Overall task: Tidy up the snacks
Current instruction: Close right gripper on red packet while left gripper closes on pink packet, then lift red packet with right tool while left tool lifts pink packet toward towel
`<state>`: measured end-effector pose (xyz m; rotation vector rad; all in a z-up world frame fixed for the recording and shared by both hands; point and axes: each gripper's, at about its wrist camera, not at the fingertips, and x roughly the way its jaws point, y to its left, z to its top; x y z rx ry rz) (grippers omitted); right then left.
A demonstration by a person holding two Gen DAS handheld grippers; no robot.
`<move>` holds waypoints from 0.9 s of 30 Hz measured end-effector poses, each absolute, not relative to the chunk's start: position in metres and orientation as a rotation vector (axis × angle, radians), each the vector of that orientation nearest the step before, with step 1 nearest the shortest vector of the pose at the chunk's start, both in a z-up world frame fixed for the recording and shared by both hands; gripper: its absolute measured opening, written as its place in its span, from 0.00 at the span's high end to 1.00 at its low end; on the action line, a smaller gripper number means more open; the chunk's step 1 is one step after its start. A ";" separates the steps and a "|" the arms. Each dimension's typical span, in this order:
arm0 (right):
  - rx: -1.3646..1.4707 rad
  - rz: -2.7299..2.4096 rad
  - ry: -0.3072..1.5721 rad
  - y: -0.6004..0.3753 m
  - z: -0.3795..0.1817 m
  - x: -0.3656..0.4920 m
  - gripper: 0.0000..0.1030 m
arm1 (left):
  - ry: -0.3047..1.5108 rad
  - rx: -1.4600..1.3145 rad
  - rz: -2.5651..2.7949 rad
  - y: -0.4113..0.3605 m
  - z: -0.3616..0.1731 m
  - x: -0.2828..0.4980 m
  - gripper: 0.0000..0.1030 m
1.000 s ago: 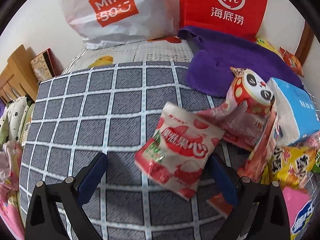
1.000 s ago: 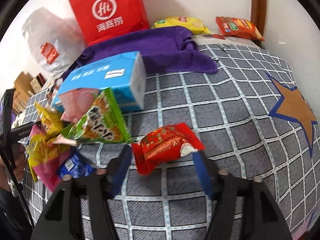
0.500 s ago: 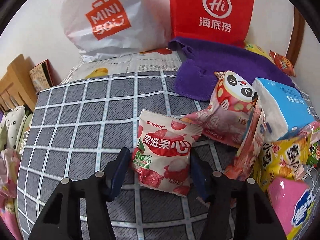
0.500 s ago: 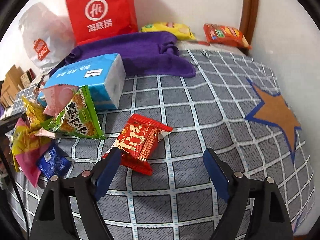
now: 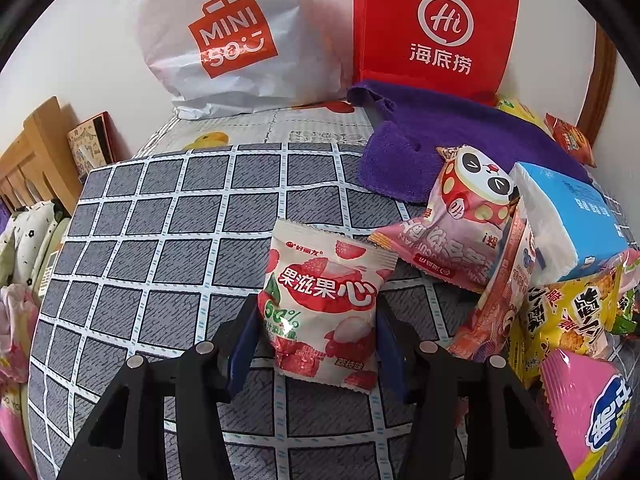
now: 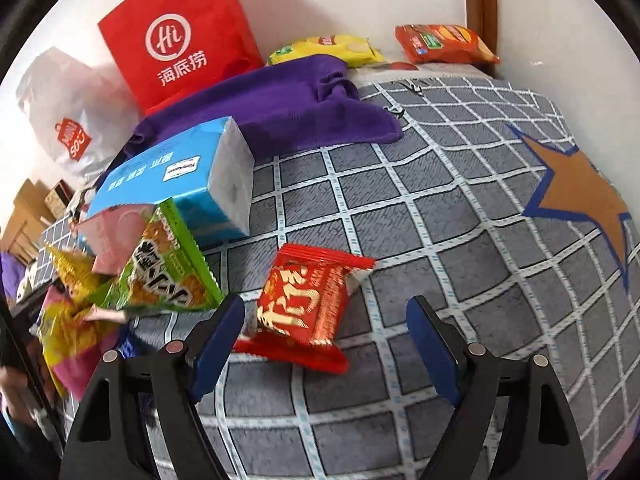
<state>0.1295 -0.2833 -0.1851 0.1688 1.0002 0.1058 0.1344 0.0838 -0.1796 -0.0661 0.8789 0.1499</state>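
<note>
Left gripper [image 5: 316, 344] clamps lychee packet [image 5: 324, 304]; right gripper [image 6: 326, 340] gapes.

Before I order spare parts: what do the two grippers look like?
Both look alike. The left gripper and right gripper each have two black, angular plastic arms with triangular cut-outs and round silver pivot screws, tipped with flat blue finger pads. No cables or markings show.

A home bedroom: checked bedsheet [image 5: 160, 240], wooden bed frame [image 5: 32, 152], shopping bags [image 5: 240, 40].

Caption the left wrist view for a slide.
Left gripper clamps a lychee snack packet on the checked cloth.
</note>
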 end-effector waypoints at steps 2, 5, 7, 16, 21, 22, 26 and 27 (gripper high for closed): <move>0.158 0.089 0.974 -0.281 -0.187 0.131 0.23 | 0.879 -0.065 0.150 0.083 -0.180 0.135 0.50; 0.111 0.057 0.947 -0.277 -0.189 0.133 0.32 | 0.879 -0.065 0.149 0.084 -0.179 0.135 0.50; 0.072 0.049 0.929 -0.275 -0.191 0.132 0.34 | 0.879 -0.068 0.148 0.084 -0.179 0.135 0.50; 0.046 0.019 0.926 -0.275 -0.191 0.136 0.47 | 0.879 -0.073 0.146 0.086 -0.179 0.135 0.49; 0.119 0.033 0.907 -0.287 -0.190 0.133 0.53 | 0.878 -0.075 0.146 0.086 -0.179 0.135 0.50; 0.123 0.033 0.906 -0.287 -0.189 0.132 0.53 | 0.877 -0.075 0.145 0.087 -0.179 0.134 0.50; 0.106 0.033 0.906 -0.284 -0.188 0.130 0.54 | 0.877 -0.080 0.144 0.086 -0.179 0.135 0.50; 0.109 0.032 0.907 -0.284 -0.188 0.129 0.54 | 0.876 -0.083 0.143 0.087 -0.179 0.134 0.50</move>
